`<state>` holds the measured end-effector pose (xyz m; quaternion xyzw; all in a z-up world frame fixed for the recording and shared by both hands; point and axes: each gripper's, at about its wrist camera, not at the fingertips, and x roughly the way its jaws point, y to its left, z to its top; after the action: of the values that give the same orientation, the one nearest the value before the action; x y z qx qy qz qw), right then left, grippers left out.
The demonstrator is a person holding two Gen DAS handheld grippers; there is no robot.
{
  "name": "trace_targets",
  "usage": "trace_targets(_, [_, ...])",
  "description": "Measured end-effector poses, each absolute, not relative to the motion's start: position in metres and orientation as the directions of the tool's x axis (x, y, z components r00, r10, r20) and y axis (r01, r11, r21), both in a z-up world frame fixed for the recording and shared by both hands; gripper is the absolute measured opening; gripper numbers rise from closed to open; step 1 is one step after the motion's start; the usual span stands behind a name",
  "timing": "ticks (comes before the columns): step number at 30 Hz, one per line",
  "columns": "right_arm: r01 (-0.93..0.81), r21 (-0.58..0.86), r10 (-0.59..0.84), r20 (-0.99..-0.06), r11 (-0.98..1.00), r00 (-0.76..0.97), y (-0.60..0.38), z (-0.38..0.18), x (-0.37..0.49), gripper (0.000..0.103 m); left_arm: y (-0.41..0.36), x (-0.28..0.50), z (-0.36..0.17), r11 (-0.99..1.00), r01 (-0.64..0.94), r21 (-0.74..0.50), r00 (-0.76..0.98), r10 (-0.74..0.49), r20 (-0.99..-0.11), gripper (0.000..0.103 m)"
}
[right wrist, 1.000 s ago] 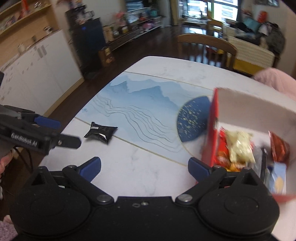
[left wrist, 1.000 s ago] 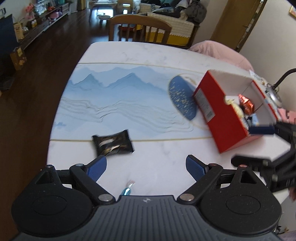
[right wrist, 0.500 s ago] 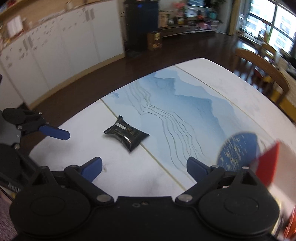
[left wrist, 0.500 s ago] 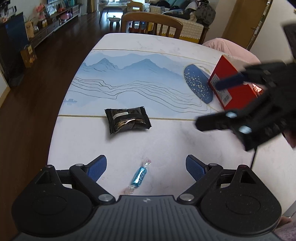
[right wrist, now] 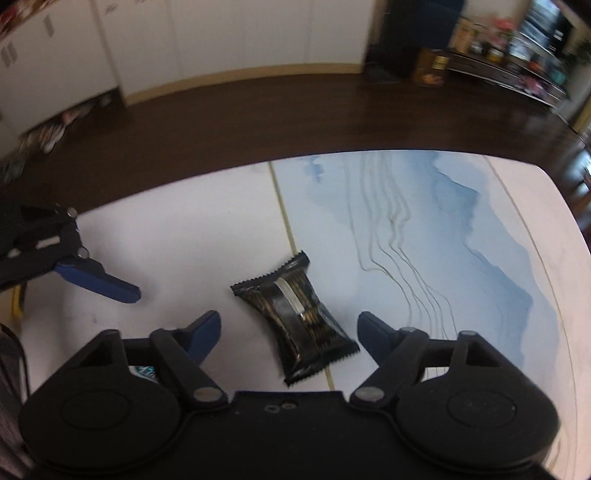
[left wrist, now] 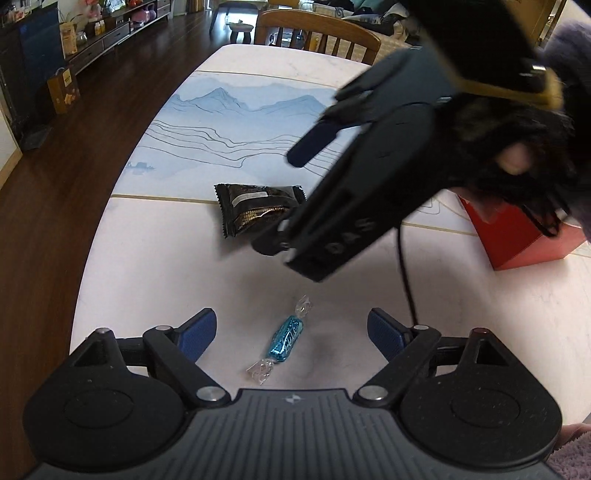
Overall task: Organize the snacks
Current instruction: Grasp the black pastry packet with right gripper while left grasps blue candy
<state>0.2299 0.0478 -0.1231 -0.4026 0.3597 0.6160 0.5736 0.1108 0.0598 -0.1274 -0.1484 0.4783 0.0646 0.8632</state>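
My left tongs (left wrist: 291,334) hang low over the near end of the table (left wrist: 147,258), both jaws wide apart and closing a little, pads touching nothing. A blue foil candy (left wrist: 284,339) with clear twisted ends lies flat on the white marble part of the table, right between my left tongs' blue fingertips (left wrist: 195,332), clear of both. It lies at a slant, one twist end pointing far-right.

My right tongs (right wrist: 290,330) are over the black snack packet (right wrist: 295,319), jaws closing around it. The packet sits between the two blue pads, not yet pinched, with a gap showing on each side. It lies flat, straddling the gold line where the white marble meets the blue mountain print, one crimped end toward the camera. In the left wrist view my right tongs (left wrist: 291,192) come in from the right, blurred, partly covering the packet (left wrist: 255,208), a hand (left wrist: 513,158) in a fuzzy dark sleeve behind them. The packet is farther out on the table than the candy.

A red box (left wrist: 517,236) stands on the right side of the table, mostly hidden behind my right arm; can't see inside it. A wooden chair (left wrist: 317,31) sits at the far end of the table. In the right wrist view my left tongs (right wrist: 96,280) show at the left edge.
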Motion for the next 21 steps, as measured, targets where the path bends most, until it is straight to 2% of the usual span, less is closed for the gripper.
trace_targets(4, [-0.991,-0.008,0.388,-0.920,-0.133,-0.045,0.059,-0.132,0.231,0.069,0.062,0.111,-0.127,0.951,-0.250,-0.180,0.547,-0.015,-0.837,0.086])
trace_targets(6, [-0.991,0.008,0.384,-0.922,-0.130,-0.058,0.061,-0.134,0.234,0.060,0.064,0.111,-0.127,0.951,-0.253,-0.181,0.550,-0.013,-0.835,0.082])
trace_targets(8, [-0.993,0.032,0.385,-0.920,-0.114,-0.074,0.062,-0.135,0.238,0.056,0.065,0.113,-0.129,0.950,-0.253,-0.182,0.542,-0.016,-0.840,0.074])
trace_targets(12, [-0.997,0.066,0.413,-0.907,-0.041,-0.077,0.055,-0.135,0.245,0.041,0.063,0.114,-0.134,0.955,-0.239,-0.176,0.524,-0.026,-0.851,0.067])
trace_targets(17, [-0.992,0.095,0.458,-0.888,0.086,-0.045,0.044,-0.138,0.251,0.034,0.059,0.118,-0.142,0.967,-0.201,-0.159,0.496,-0.040,-0.867,0.050])
trace_targets(21, [-0.981,0.092,0.457,-0.889,0.172,-0.003,0.039,-0.138,0.253,0.032,0.055,0.121,-0.147,0.978,-0.155,-0.140,0.477,-0.050,-0.878,0.044])
